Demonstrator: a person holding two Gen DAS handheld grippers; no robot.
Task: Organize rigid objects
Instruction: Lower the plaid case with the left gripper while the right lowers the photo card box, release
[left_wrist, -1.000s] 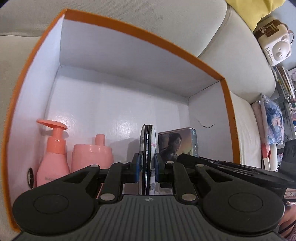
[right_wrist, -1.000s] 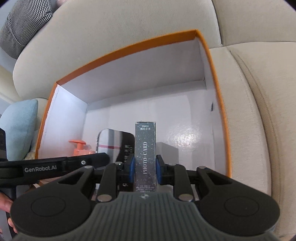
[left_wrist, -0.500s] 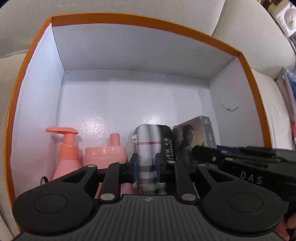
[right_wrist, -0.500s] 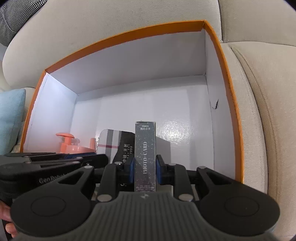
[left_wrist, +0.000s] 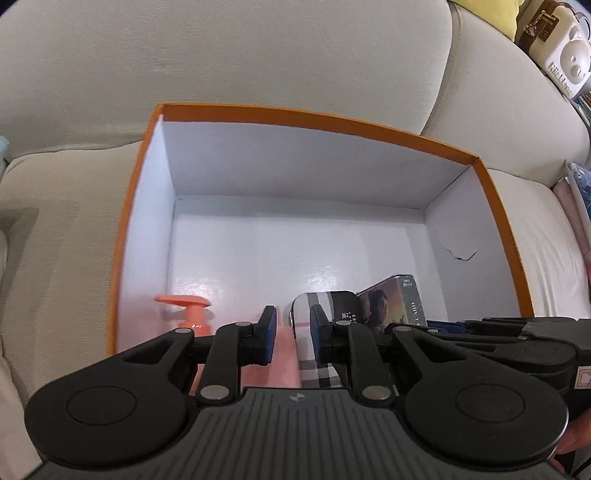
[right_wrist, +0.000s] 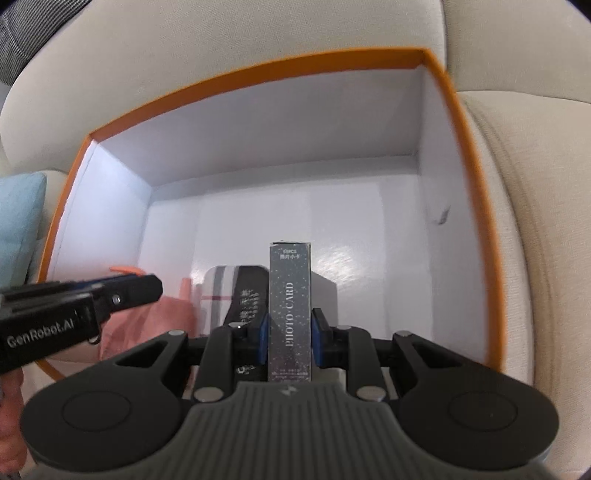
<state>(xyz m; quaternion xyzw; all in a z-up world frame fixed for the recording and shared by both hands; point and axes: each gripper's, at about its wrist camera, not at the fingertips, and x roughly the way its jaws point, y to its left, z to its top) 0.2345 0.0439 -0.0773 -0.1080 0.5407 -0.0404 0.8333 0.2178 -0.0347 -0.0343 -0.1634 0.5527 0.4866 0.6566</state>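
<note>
An orange-rimmed white box (left_wrist: 332, 122) sits on the beige sofa. My left gripper (left_wrist: 293, 334) is open, pulled back above the plaid case (left_wrist: 314, 354), which leans free in the box beside the pink bottles (left_wrist: 188, 314). My right gripper (right_wrist: 290, 338) is shut on the dark photo card box (right_wrist: 290, 295), held upright at the box's near right. The plaid case (right_wrist: 225, 291) and the left gripper's finger (right_wrist: 129, 291) show at left in the right wrist view. The photo card box (left_wrist: 391, 304) also shows in the left wrist view.
The box stands against the sofa backrest (left_wrist: 258, 55). A light blue cushion (right_wrist: 18, 221) lies left of the box. A panda-faced item (left_wrist: 565, 62) and books (left_wrist: 576, 206) sit at the far right. The far half of the box floor (left_wrist: 295, 243) is bare.
My left gripper has opened, let go of the plaid case and risen back out of the box. My right gripper still grips the photo card box and has pulled back slightly.
</note>
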